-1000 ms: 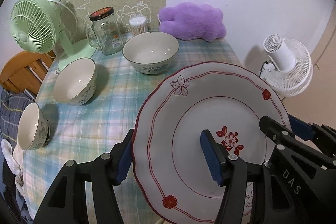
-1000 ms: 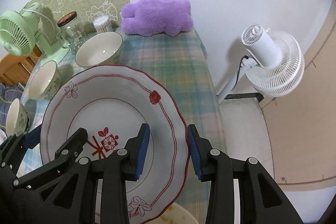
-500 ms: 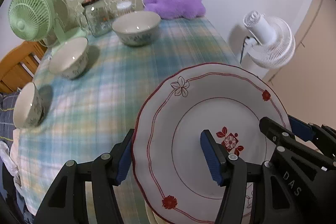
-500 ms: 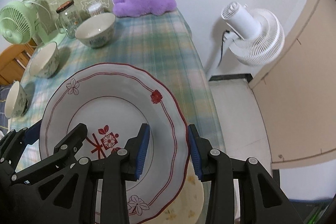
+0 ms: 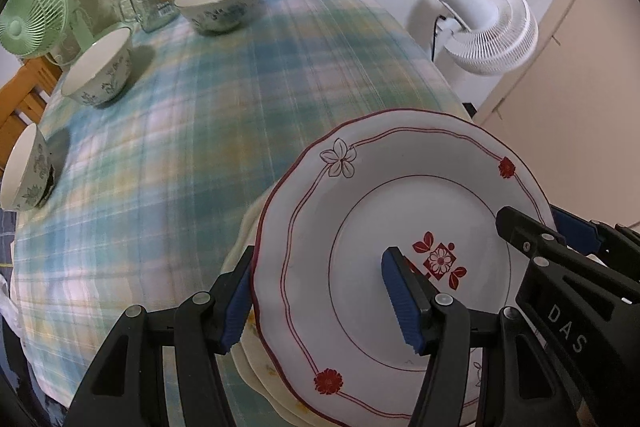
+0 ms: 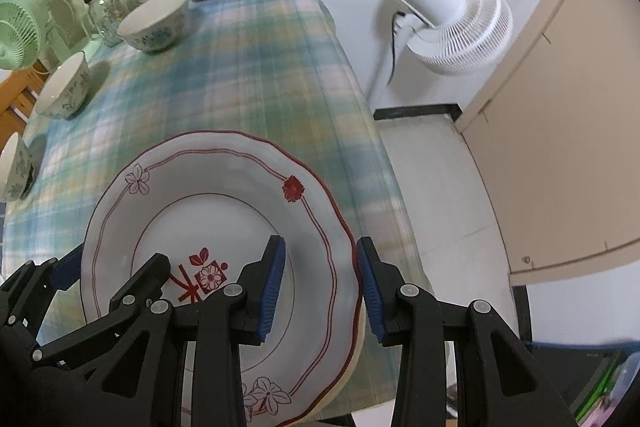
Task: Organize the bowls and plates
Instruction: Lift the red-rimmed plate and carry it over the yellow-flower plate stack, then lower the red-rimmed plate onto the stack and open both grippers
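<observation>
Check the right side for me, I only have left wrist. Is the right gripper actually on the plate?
Observer: Yes. The right gripper straddles the plate at its right rim, one pad over its face, one outside.
Operator: Rim past the table edge?
Observer: No. Tablecloth shows beyond the rim, and the tiled floor starts further right.
Operator: Anything under that side?
Observer: A cream plate edge peeks out just below the rim.

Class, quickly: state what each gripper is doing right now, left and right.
Left gripper: closed on the left rim of the red-flowered plate.
Right gripper: closed on the same plate's right rim.
</observation>
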